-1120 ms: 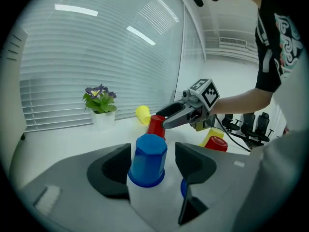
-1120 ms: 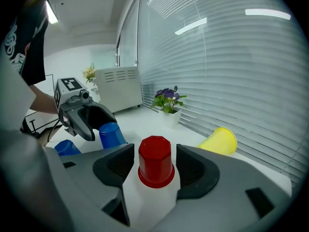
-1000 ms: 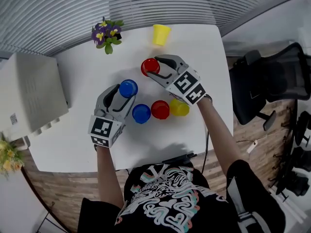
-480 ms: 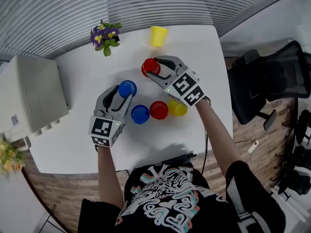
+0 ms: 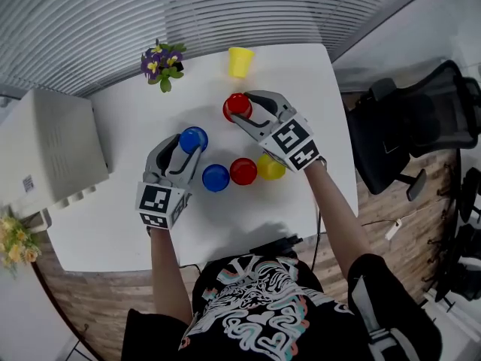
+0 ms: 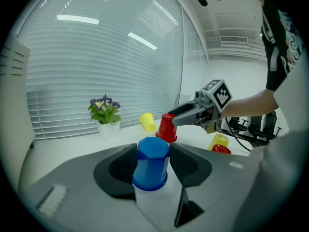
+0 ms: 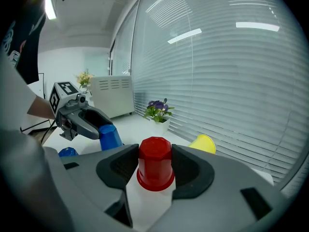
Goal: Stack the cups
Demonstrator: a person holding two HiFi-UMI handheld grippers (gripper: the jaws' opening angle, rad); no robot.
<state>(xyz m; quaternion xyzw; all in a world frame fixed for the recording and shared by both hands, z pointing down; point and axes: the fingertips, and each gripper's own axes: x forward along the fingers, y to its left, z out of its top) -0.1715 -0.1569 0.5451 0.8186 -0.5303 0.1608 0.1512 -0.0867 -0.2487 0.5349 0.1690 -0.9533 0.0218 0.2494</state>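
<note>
None stacked: left fingers just closed on blue cup, right fingers grip red cup; four cups wait.

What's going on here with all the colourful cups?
A person at a white table works a handheld claw in each hand. The left claw has just been closing and grips an upside-down blue cup. The right claw grips an upside-down red cup. Three more cups, blue, red and yellow, sit in a row near the person. Another yellow cup is further back. I see no stack yet.
</note>
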